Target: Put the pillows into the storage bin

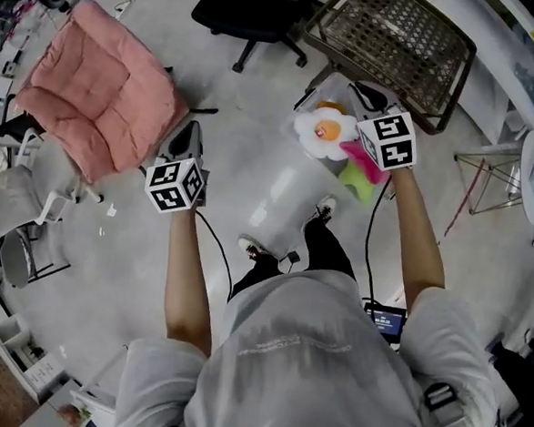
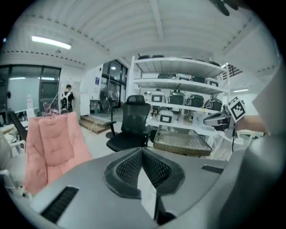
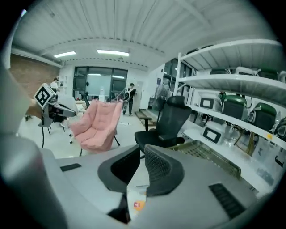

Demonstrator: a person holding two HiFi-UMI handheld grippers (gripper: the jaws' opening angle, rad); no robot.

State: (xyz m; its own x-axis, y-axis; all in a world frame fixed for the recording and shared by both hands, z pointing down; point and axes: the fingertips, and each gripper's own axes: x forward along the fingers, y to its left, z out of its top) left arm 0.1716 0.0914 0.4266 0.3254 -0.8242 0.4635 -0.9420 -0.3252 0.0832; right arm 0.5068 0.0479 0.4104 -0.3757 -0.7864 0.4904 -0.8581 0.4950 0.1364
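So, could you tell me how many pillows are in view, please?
3, bunched together right of centre in the head view: a white flower pillow, a pink pillow beside it and a green pillow just below. More may be hidden under them.

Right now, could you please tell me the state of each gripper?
Left gripper, grey with black mesh pads: closed, nothing held.
Right gripper, same build: closed to a sliver, nothing visibly held.

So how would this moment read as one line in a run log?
left gripper: shut, empty | right gripper: shut, empty | egg pillow, pink pillow, green pillow: in storage bin
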